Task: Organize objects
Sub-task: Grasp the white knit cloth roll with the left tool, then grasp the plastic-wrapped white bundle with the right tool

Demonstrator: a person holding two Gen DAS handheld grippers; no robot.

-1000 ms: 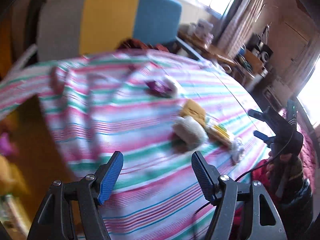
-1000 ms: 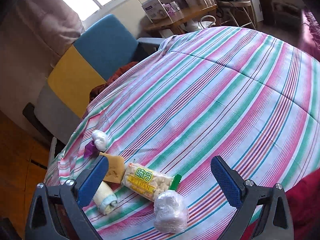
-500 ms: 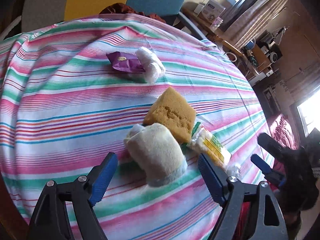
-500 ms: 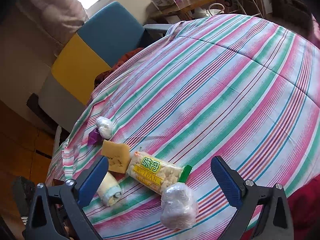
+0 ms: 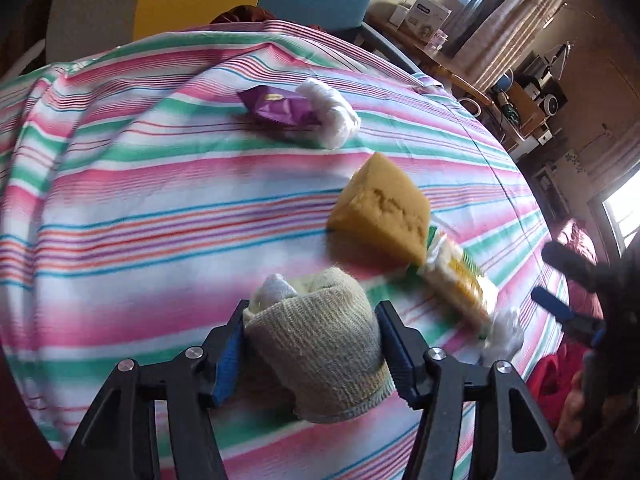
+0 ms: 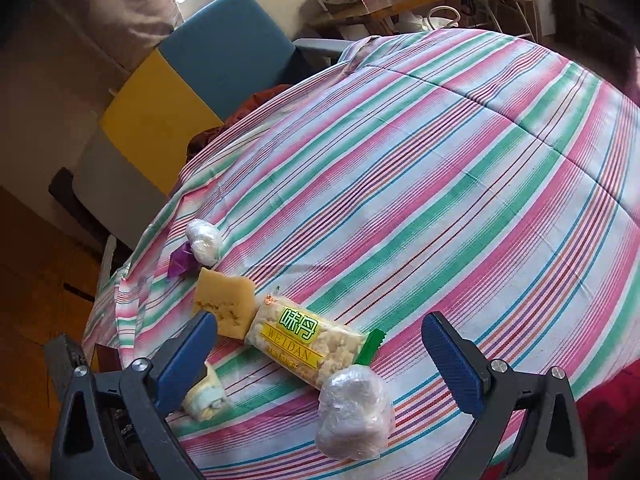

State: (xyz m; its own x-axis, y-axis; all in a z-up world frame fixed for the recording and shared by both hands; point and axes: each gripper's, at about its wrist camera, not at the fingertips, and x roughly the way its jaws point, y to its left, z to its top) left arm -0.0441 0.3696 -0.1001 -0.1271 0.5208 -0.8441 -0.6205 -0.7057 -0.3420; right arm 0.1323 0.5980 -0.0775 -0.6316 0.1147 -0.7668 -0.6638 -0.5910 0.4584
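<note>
Six things lie unsorted on the striped bed point(image 6: 440, 168); my left hand-held gripper point(image 5: 311, 336) has just been closing around the rolled sock point(image 5: 316, 340), pads touching it; my right hand-held gripper point(image 6: 320, 356) hangs wide open.

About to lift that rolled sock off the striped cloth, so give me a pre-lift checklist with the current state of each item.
1. Rolled cream knit sock sits between the left gripper jaws, which have just been closing: ok.
2. Pads pressing firmly on the sock: cannot tell; they look at its sides.
3. Yellow sponge wedge lies outside the jaws: ok.
4. Yellow-green snack packet apart from the sock: ok.
5. Right gripper jaws open and empty, above the plastic-wrapped white bundle: ok.
6. Striped cloth not caught in the jaws: cannot tell.
</note>
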